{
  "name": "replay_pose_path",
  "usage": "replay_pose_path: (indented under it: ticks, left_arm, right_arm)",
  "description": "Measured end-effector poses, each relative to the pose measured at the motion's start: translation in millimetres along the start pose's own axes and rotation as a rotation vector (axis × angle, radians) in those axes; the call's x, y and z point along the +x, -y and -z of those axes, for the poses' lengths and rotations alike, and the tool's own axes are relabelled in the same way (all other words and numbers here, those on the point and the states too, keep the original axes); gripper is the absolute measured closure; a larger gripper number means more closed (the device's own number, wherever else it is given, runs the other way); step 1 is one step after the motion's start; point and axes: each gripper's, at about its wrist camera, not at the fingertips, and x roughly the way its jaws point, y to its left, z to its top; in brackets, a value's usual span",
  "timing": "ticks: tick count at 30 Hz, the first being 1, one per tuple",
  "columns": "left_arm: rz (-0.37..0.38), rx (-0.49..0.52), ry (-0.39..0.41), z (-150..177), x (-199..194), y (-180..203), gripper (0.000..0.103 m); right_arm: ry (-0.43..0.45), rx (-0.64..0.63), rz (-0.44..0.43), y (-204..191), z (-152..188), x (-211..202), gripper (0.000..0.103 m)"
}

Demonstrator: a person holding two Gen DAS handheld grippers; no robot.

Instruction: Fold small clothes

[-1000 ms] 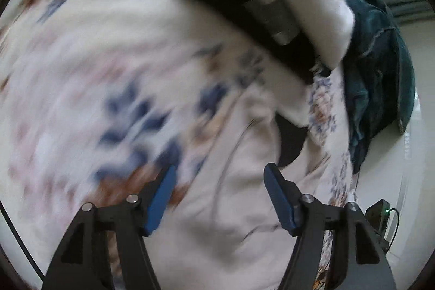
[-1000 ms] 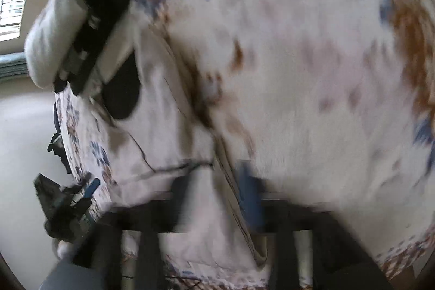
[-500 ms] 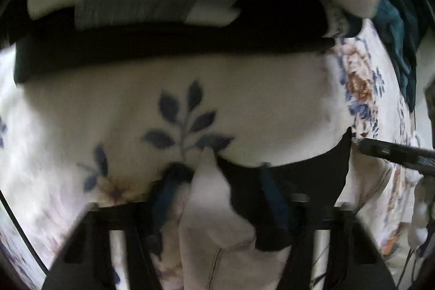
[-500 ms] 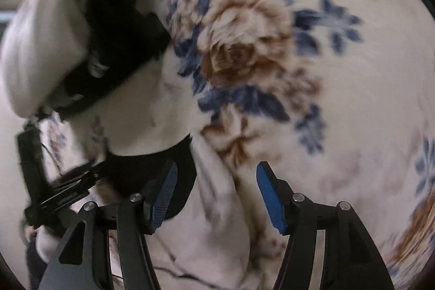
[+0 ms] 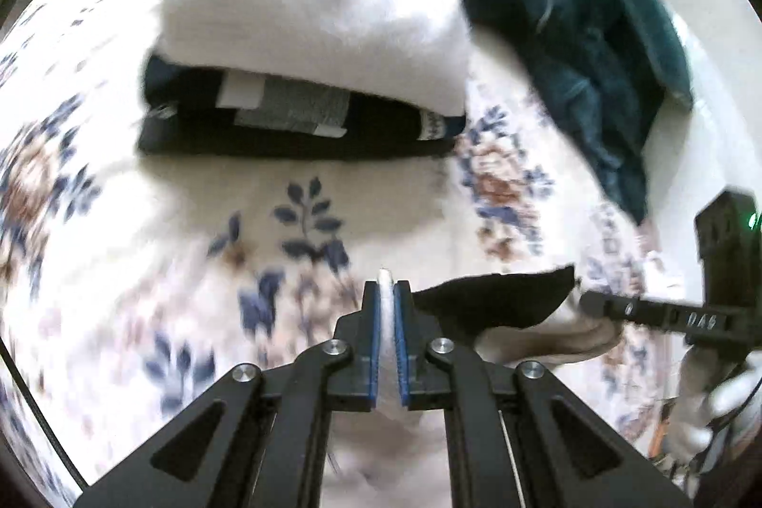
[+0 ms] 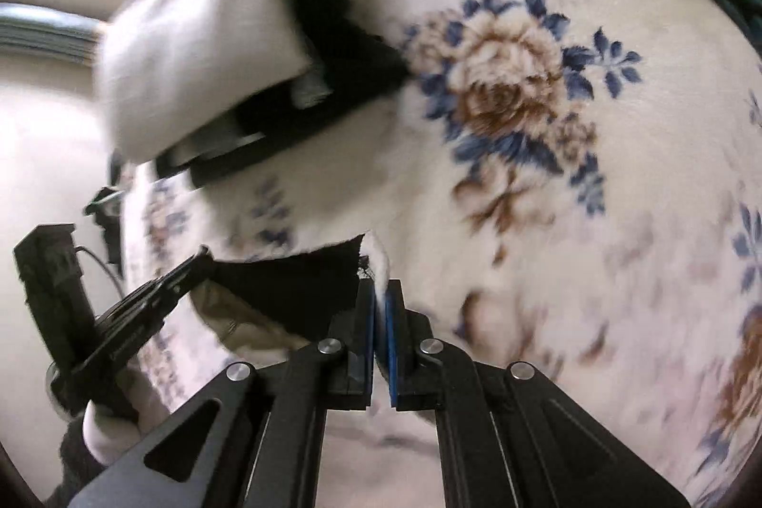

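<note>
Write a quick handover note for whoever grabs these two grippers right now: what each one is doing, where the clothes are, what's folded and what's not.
Left gripper: shut on the edge of the pale garment, the one with a black lining.
Right gripper: its jaws have just closed, pinching the same garment's other edge, which hangs between the two grippers above the floral blanket.
Folded stack, white piece on top of dark ones, sits further back on the blanket. A teal garment lies crumpled beside it.
Done: the stack. Left: fold the held garment; the teal one looks unfolded too.
</note>
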Motion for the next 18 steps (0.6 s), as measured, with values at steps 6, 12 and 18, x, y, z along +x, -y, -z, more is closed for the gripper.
replay_pose_path:
  ticks: [6,12,18]
  left_arm:
    - [0.01,-0.128,-0.065,94.6,-37.4,-5.2,0.099]
    - [-0.018,-0.34,-0.335,205.2,6.7,-51.8,0.097]
    - [0.049,-0.529,-0.372,243.1,-22.7,-86.8,0.059]
  right_arm:
    - [-0.012,-0.001,-0.007,-8.2,113.5,-41.1,0.099]
    - [-0.247,0.051,0.084,40.3,216.4,2.9,0.098]
    - [-0.457,0.132,0.087,84.6,257.5,19.3,0.098]
